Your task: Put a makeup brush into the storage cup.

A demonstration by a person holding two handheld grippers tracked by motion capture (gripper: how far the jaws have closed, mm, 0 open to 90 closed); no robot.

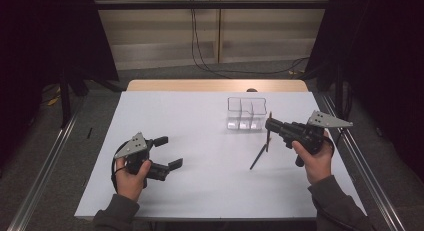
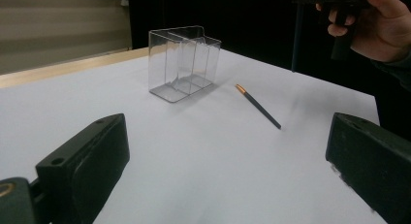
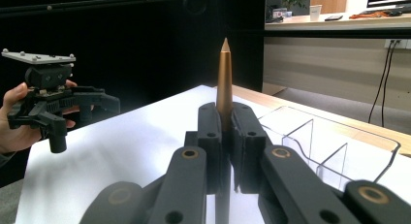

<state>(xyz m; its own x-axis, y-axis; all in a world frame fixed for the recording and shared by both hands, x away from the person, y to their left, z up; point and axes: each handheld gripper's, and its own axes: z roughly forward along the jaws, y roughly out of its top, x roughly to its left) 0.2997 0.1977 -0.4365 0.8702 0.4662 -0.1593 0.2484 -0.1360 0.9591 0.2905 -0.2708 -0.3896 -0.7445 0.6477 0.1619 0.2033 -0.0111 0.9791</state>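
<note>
My right gripper (image 1: 270,125) is shut on a dark pen (image 1: 269,136) that stands nearly upright between its jaws. In the right gripper view its gold tapered end (image 3: 224,78) points up above the closed jaws of the right gripper (image 3: 224,120). A second dark pen (image 1: 260,156) with a gold end lies flat on the white table (image 1: 200,191), just below and left of the right gripper; it also lies ahead in the left gripper view (image 2: 259,106). My left gripper (image 1: 169,152) hovers low at the table's front left, open, with nothing between its jaws (image 2: 230,136).
A clear plastic organizer (image 1: 246,112) with three compartments stands at the back of the table, right of centre, just behind the right gripper (image 2: 184,64) (image 3: 329,146). A wooden strip (image 1: 215,85) borders the far edge. Dark stands flank both sides.
</note>
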